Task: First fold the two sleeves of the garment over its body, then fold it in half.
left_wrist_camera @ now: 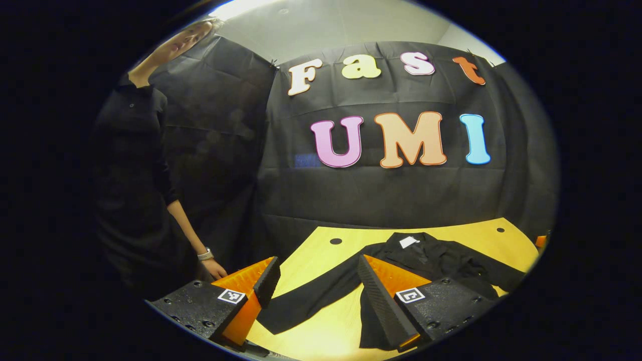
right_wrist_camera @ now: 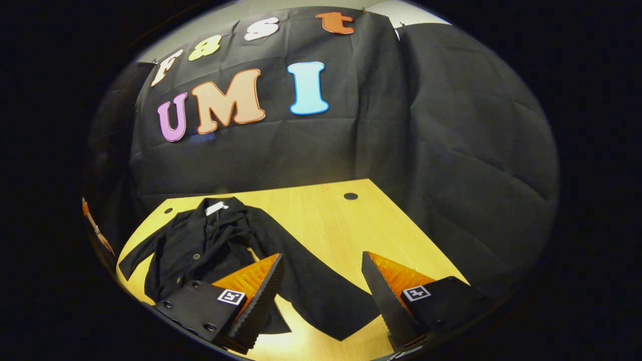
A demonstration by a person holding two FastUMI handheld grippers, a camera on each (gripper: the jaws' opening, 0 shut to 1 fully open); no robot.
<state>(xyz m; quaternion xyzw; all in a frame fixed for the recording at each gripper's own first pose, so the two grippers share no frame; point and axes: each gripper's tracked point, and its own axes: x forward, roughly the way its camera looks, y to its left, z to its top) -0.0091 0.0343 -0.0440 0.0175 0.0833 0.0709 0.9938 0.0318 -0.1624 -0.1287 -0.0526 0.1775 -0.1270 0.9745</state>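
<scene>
Two tools are held low over the counter, each released with its fingers spread wide and nothing gripped. The left tool [left_wrist_camera: 316, 291] is poised over one sleeve [left_wrist_camera: 306, 298], which is stretched outward across the wood, and the right tool [right_wrist_camera: 321, 291] is set astride the other sleeve [right_wrist_camera: 321, 296] in the same way. Such a stance is judged to be a preparation for the first step, since a sleeve has to be pinched near its end before it can be carried over the body.

Farther out, the garment [right_wrist_camera: 200, 245] (a dark buttoned jacket with a pale label at the collar) is laid flat and face up on the yellow counter [right_wrist_camera: 321, 215], collar toward the booth wall. No fold is seen yet, so the task is judged to be at its start. A person's hand [left_wrist_camera: 214, 268] is seen beside the left tool at the counter's edge.
</scene>
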